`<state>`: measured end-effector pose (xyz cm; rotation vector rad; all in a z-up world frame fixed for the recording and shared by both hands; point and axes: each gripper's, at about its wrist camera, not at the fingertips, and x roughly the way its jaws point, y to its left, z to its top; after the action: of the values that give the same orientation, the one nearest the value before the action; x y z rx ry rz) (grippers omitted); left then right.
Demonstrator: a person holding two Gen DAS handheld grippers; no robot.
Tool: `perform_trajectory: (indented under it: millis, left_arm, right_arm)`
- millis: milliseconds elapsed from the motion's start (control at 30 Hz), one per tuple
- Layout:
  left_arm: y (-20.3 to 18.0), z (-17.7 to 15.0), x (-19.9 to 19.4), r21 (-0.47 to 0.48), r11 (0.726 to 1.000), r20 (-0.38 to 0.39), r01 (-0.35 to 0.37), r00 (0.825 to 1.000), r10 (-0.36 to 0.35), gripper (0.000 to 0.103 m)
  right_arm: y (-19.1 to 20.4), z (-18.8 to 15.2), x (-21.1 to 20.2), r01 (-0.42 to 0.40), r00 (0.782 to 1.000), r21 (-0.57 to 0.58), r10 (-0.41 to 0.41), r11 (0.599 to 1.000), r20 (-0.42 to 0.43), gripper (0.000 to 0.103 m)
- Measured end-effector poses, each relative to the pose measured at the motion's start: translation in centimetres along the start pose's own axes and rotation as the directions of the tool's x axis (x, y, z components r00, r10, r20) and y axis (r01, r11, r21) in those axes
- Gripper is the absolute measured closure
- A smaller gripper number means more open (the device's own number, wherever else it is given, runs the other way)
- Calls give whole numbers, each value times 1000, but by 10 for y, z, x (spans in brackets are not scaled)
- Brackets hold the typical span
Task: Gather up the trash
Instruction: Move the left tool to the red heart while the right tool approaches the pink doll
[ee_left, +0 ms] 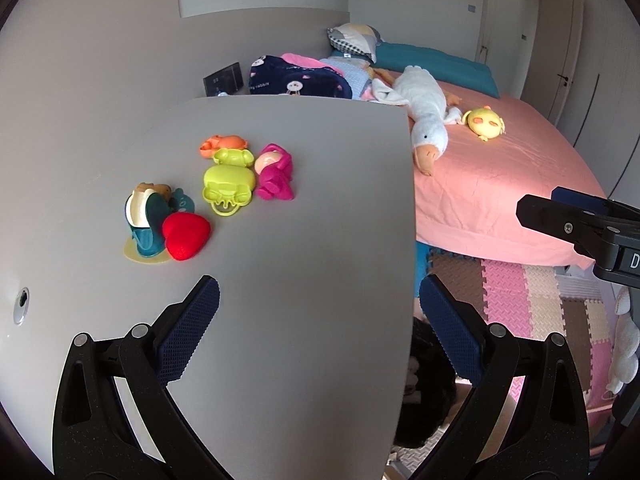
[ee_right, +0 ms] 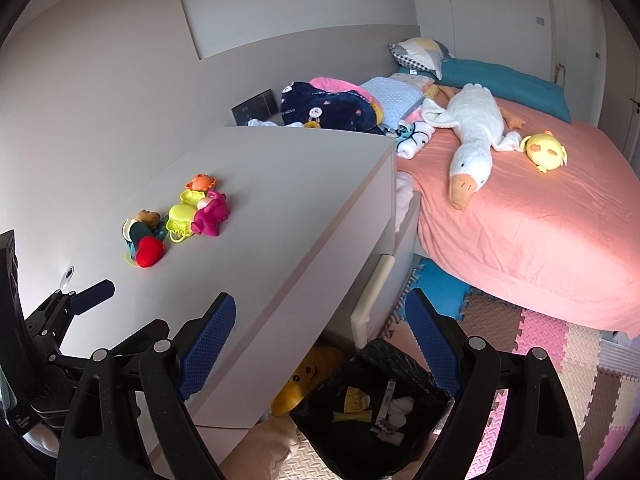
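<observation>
A black-lined trash bin (ee_right: pixel 372 408) is shown upright on the foam floor mat (ee_right: pixel 560 344), mouth facing up, beside the grey dresser (ee_right: pixel 280 208). Crumpled paper and scraps (ee_right: pixel 384 404) are seen inside; individual pieces are hard to make out. The bin is framed between the spread jaws of the right gripper (ee_right: pixel 320 344), which holds nothing. The left gripper (ee_left: pixel 320 320) is likewise spread and empty. In the left wrist view the bin is mostly hidden by the dresser edge.

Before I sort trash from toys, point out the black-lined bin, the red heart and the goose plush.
black-lined bin (ee_right: pixel 320 404): right wrist view, liner wall.
red heart (ee_left: pixel 186 236): left wrist view, its top face.
goose plush (ee_right: pixel 476 120): right wrist view, its body.
</observation>
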<state>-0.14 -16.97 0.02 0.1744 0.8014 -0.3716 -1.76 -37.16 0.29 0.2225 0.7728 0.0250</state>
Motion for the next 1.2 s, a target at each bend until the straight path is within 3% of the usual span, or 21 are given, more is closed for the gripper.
perform_trajectory:
  millis: [300, 400, 600, 733, 1133, 1200]
  left_arm:
    - [57, 4, 20, -165, 983, -16, -76, 997, 74, 10]
    - [67, 7, 30, -169, 978, -27, -118, 993, 115, 13]
    - [84, 11, 52, -191, 972, -70, -139, 989, 128, 25]
    - [93, 15, 63, -211, 967, -82, -142, 988, 128, 25]
    - [108, 27, 92, -168, 977, -109, -128, 988, 111, 50]
    - [111, 29, 93, -165, 978, -108, -126, 988, 109, 50]
  right_arm:
    - [23, 9, 37, -53, 998, -36, 52, 998, -35, 16]
    - [29, 13, 50, -63, 997, -53, 61, 997, -46, 16]
    - [39, 23, 72, -81, 995, -78, 75, 994, -67, 16]
    - [45, 30, 83, -88, 994, -90, 82, 992, -70, 16]
    - [70, 54, 126, -114, 988, -98, 102, 989, -112, 16]
    - [74, 56, 133, -121, 987, -90, 110, 989, -121, 16]
